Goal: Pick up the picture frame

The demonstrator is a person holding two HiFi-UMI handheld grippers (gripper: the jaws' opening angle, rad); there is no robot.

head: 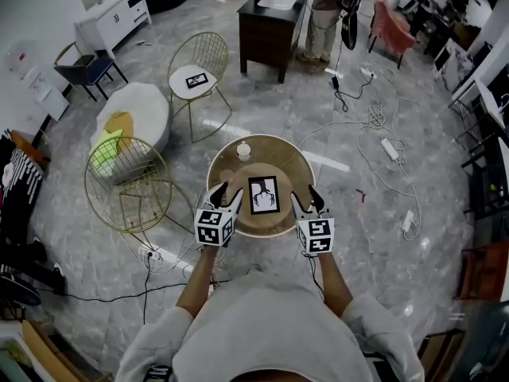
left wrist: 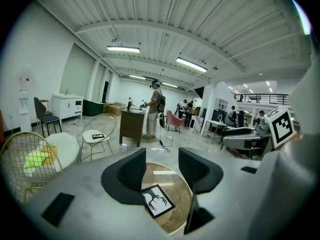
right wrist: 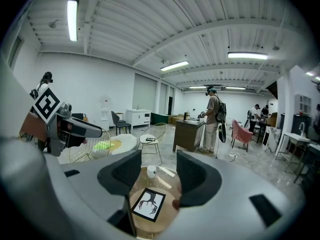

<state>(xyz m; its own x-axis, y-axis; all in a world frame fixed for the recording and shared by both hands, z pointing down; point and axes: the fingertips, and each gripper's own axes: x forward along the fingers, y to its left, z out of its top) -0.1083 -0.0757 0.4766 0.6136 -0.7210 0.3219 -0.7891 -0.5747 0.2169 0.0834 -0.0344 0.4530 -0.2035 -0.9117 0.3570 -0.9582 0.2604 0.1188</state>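
Frame point(head: 264, 195) lies flat and face up near the middle of the round table point(head: 296, 172), a black border round a white print of an antler-like figure. The left gripper point(head: 226, 195) hangs just beside its left edge and the right gripper point(head: 306, 197) just beside its right edge, both over the near half of the tabletop. Neither appears to touch it. Each gripper's own view shows its jaws spread wide, with only the tabletop and the frame below them in the gap, so both are empty. A small white cup point(head: 243, 150) stands toward the far rim, apart from the frame. The pickup looks not yet begun, and the main trouble, I judge, is the flat lie. A thin edge flush against a smooth, shiny top gives a jaw little to get under, so a tip coming in too high would likely skate over the border or shove the frame along instead of lifting it. A push from one side only could send it toward the cup or the rim (the table has no lip that I can see). Pinching a single edge might also let the frame swing or slip out once raised.
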